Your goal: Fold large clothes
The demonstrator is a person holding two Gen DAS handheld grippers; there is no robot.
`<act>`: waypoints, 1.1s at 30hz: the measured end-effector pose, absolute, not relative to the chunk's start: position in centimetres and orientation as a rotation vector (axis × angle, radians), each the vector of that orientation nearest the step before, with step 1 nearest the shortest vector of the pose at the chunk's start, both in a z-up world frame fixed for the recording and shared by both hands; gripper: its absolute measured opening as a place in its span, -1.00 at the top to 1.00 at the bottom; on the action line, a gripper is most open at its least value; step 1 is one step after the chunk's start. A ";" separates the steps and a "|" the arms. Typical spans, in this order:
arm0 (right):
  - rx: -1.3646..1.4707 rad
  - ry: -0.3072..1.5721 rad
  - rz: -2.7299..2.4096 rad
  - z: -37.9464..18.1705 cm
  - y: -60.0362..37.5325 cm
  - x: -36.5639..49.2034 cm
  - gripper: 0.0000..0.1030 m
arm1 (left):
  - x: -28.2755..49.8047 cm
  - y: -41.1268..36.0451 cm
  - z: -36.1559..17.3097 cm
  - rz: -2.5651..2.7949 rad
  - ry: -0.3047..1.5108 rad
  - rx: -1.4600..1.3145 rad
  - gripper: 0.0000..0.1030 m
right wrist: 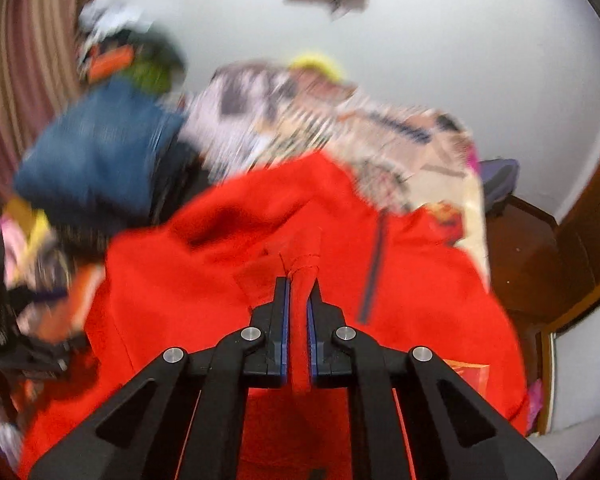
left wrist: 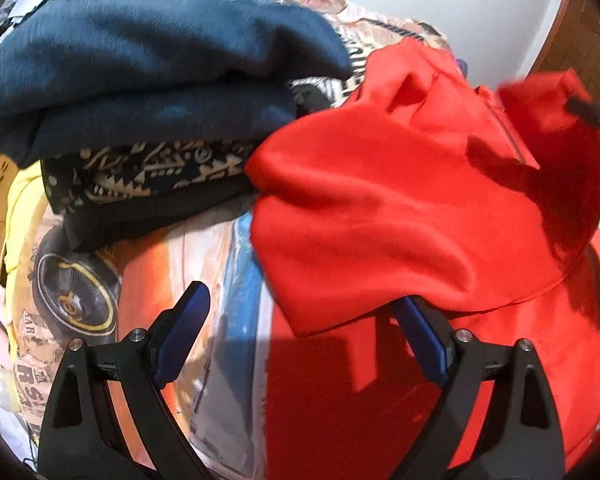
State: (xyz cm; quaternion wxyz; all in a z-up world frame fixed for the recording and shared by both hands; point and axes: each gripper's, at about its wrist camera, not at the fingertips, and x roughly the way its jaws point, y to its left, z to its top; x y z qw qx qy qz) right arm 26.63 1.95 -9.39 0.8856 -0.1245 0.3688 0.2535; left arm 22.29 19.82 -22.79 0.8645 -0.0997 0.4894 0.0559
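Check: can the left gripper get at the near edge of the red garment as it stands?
Probably yes. The left gripper is open, and the red garment hangs just ahead between its fingers, nothing in between.

This is a home, most likely a bedroom. A bed is covered by a printed bedsheet (left wrist: 204,264) showing cars and lettering, and on it lies a stack of folded clothes (left wrist: 152,112) beside a loose red garment (left wrist: 400,208). A striped curtain (right wrist: 24,80) hangs at one side, plain pale walls (right wrist: 440,60) rise behind, and dark wooden furniture (right wrist: 540,264) stands near a wooden door frame. More clothes and bags are heaped against the wall.
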 end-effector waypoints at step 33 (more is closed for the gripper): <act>0.193 1.005 0.261 -16.7 -16.6 23.6 0.89 | 24.3 22.8 -24.8 0.445 0.997 -0.223 -0.79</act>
